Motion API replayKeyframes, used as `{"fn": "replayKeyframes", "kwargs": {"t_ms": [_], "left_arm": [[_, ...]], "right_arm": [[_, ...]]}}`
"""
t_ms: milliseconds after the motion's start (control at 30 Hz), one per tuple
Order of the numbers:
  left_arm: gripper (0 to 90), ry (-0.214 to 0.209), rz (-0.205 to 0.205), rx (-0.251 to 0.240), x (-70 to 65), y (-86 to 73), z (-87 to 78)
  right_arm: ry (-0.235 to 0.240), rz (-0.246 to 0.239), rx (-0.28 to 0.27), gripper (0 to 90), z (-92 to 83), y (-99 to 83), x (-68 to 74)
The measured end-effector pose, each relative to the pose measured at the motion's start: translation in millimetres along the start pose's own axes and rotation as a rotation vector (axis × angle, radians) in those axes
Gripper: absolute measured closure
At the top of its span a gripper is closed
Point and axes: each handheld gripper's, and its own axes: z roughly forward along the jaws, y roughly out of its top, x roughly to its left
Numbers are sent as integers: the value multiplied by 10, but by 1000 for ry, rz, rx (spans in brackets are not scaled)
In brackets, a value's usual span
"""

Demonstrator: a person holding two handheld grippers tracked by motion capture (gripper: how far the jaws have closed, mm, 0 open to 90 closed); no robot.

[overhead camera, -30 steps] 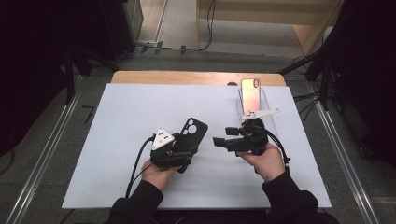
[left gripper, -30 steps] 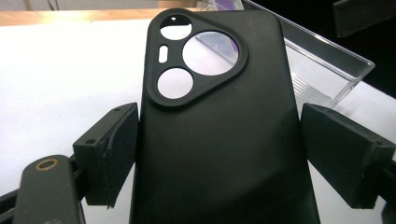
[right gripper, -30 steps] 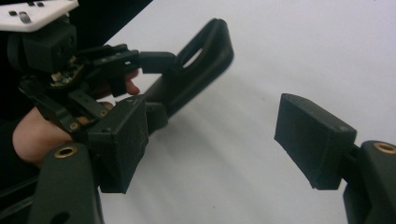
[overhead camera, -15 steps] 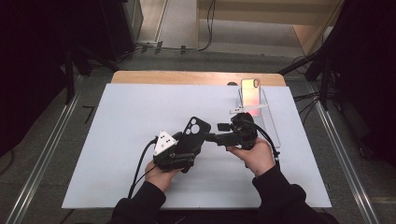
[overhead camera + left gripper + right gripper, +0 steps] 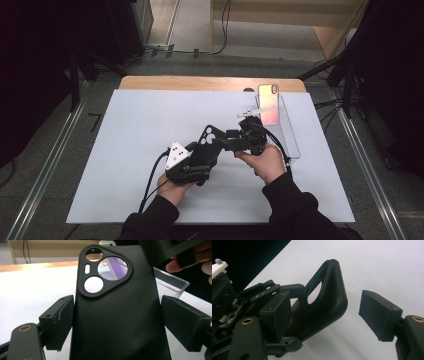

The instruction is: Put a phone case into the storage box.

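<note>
Right hand-held gripper moved in, jaws wide around phone case | left hand-held gripper clamps case

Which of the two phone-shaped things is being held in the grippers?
The black phone case, with its triangular camera cutout, sits between the left gripper jaws. The shiny pink phone stands apart in the clear tray, untouched.

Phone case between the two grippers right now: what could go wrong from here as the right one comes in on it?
1. The left gripper holds the black phone case by its lower part alone, so a push from the right gripper on the free camera-cutout end could twist it loose.
2. The right gripper's jaws stand open around that thin top corner; closing there may flex the case.
3. The clear tray with a phone sits close behind.
</note>
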Motion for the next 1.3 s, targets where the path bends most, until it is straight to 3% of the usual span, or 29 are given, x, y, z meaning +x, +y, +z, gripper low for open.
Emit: {"fn": "replayKeyframes", "kwargs": {"t_ms": [200, 333, 500, 567, 633, 833, 1000, 1100, 1300], "left_arm": [[141, -13, -35, -14, 3, 14, -16], [141, -18, -44, -24, -4, 19, -21], [139, -31, -58, -21, -6, 23, -20], [138, -35, -59, -20, -11, 20, -16], [137, -43, -68, -14, -11, 22, -10], [134, -53, -58, -18, -22, 30, -9], [129, -103, -84, 19, -4, 94, -15], [143, -120, -105, 37, 21, 140, -33], [143, -128, -118, 111, 54, 234, -60]], "right_arm": [[35, 39, 12, 297, 92, 26, -27], [63, 67, 19, 430, 120, 42, -44], [135, 171, 18, 642, 109, 61, -116], [171, 219, 28, 690, 99, 69, -132], [197, 230, 24, 727, 88, 71, -132], [229, 228, 20, 766, 59, 81, -94], [246, 212, 12, 776, 20, 92, -40], [207, 179, -3, 789, -24, 104, -30], [190, 155, -18, 790, -93, 110, -49]]}}
